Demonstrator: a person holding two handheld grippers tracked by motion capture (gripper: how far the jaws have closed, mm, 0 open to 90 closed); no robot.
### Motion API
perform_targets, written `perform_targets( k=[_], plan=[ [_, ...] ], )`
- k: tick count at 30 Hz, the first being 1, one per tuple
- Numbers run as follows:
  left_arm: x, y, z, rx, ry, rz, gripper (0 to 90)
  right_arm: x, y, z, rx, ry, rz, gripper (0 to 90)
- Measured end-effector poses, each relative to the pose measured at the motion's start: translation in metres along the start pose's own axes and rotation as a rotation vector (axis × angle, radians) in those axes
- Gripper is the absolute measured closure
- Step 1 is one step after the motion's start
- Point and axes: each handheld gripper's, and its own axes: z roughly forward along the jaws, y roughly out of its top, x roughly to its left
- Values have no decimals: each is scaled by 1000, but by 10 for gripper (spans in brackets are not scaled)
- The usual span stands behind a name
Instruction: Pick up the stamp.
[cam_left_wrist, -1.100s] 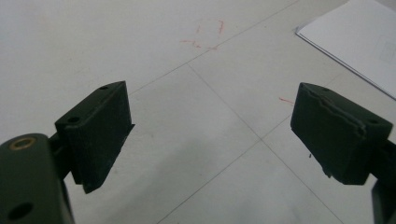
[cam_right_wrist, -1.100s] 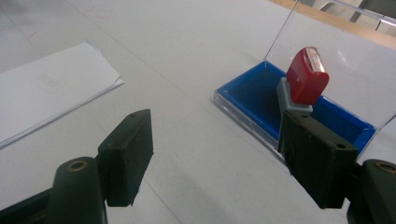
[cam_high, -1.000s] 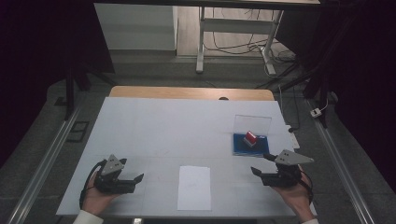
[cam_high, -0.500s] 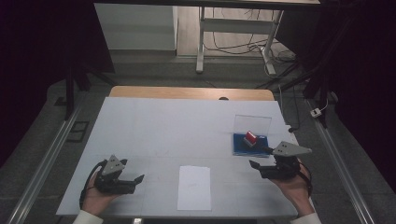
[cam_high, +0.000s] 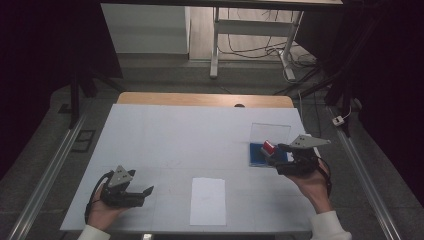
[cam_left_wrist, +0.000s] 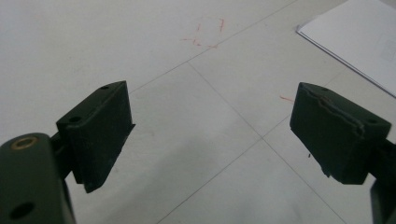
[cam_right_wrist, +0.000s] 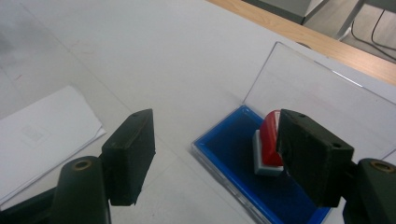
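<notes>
White tabletop (cam_high: 190, 135) is filling the scene, with dark floor and cables lying beyond its wooden far edge. At about three o'clock on the table, a blue ink pad (cam_right_wrist: 243, 163) is sitting in its clear case with the lid (cam_right_wrist: 317, 98) standing open, and a red-topped stamp (cam_right_wrist: 268, 142) is resting on the pad. The right gripper (cam_right_wrist: 217, 154) is hovering just over the case, jaws spread wide with nothing between them, the stamp lying beside its right jaw. At seven o'clock the left gripper (cam_left_wrist: 210, 133) is resting low, jaws spread and empty. A white paper sheet (cam_high: 207, 200) is lying at six o'clock. Judging by this, the reach is heading for the stamp: centring both jaws around its red grip before closing, clear of the lid, should avoid tipping it.
</notes>
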Motion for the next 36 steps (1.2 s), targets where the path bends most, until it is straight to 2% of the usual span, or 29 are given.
perform_targets(
  k=[7,12,17,29,36],
  plan=[
    [0,0,0,1,2,2,133,-17,7,7,31,-28,39,289],
    [1,0,1,5,3,5,133,-26,5,16,66,-58,29,292],
    [0,0,1,9,5,13,133,-36,4,27,85,-59,37,294],
    [-2,0,2,11,7,18,133,-43,3,49,125,-65,46,324],
    [-4,1,4,19,7,27,133,-50,0,57,139,-67,61,387]
  ],
)
